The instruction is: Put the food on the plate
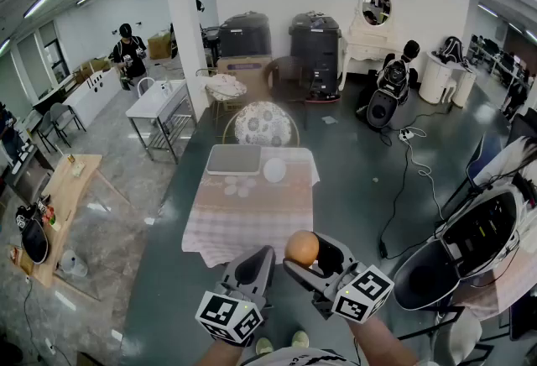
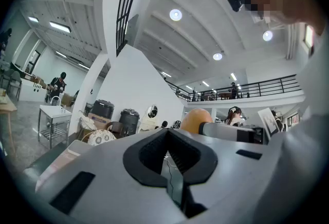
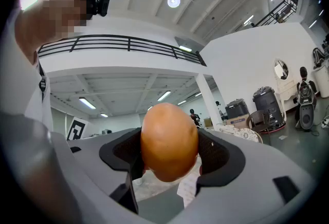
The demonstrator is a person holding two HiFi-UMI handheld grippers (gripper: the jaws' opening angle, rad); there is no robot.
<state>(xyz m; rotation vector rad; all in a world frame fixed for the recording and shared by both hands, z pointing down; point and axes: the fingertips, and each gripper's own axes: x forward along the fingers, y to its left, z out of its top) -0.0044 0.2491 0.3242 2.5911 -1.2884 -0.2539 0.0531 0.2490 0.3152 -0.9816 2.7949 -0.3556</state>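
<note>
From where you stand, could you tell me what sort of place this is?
Probably a large workshop or lab hall: a railed mezzanine under a high ceiling, cables across the concrete floor, and a cloth-covered table.

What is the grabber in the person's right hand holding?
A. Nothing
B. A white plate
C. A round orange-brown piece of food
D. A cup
C: in the right gripper view, the right gripper has its two jaws pressed on either side of a round orange-brown piece of food.
</note>
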